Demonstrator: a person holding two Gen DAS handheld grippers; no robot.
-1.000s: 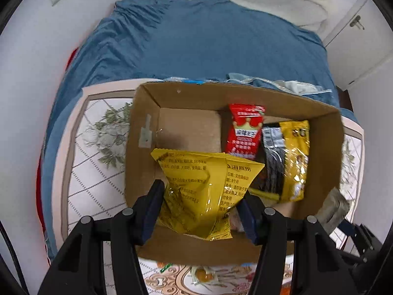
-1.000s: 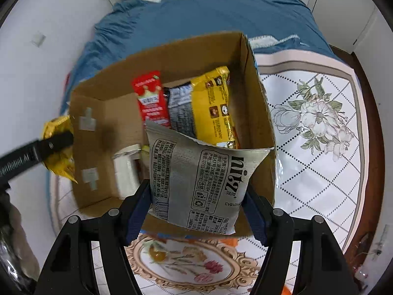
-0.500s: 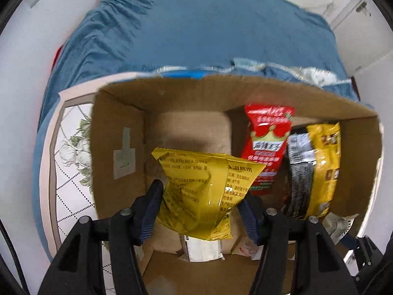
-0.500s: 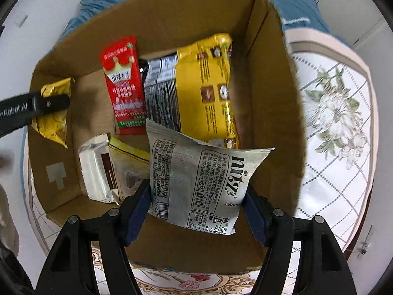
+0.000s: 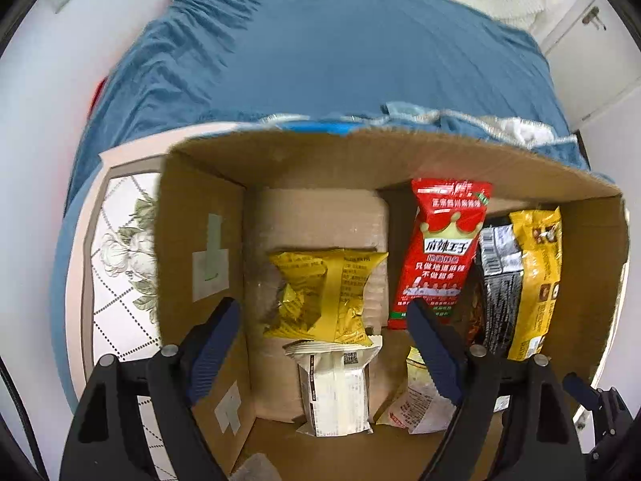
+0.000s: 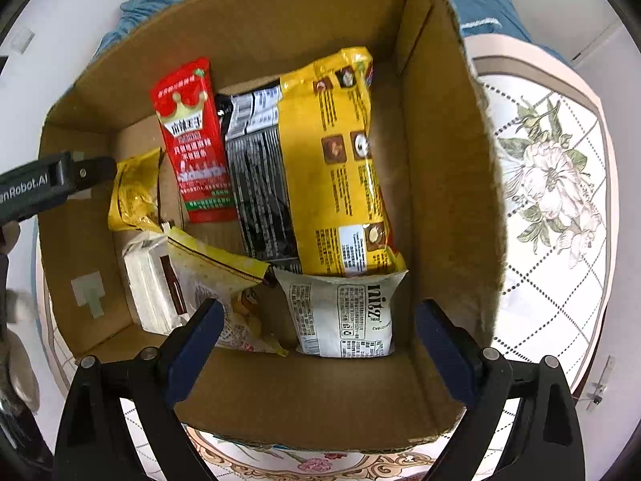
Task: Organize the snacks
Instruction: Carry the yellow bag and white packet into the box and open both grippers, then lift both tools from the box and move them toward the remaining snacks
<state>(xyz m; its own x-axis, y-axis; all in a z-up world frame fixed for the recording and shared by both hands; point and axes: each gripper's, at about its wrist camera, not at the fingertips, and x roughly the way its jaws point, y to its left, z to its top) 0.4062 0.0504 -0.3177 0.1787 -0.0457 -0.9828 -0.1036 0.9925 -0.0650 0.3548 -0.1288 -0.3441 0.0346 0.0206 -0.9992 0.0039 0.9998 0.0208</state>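
Observation:
An open cardboard box holds several snack packs. My left gripper is open above the box's left side; a small yellow pack lies loose below it. My right gripper is open above the box's near right; a white "nitz" pack lies loose below it. Also in the box are a red pack, a large yellow and black pack, a white wrapped bar and a pale dotted pack.
The box stands on a floral-patterned table. A bed with a blue cover lies beyond it. A white cabinet is at the far right. The left gripper's arm reaches over the box's left wall.
Both grippers opened and let go of their packs. The yellow pack dropped onto the box floor at left; the white pack dropped at near right. Both grippers moved closer over the box.

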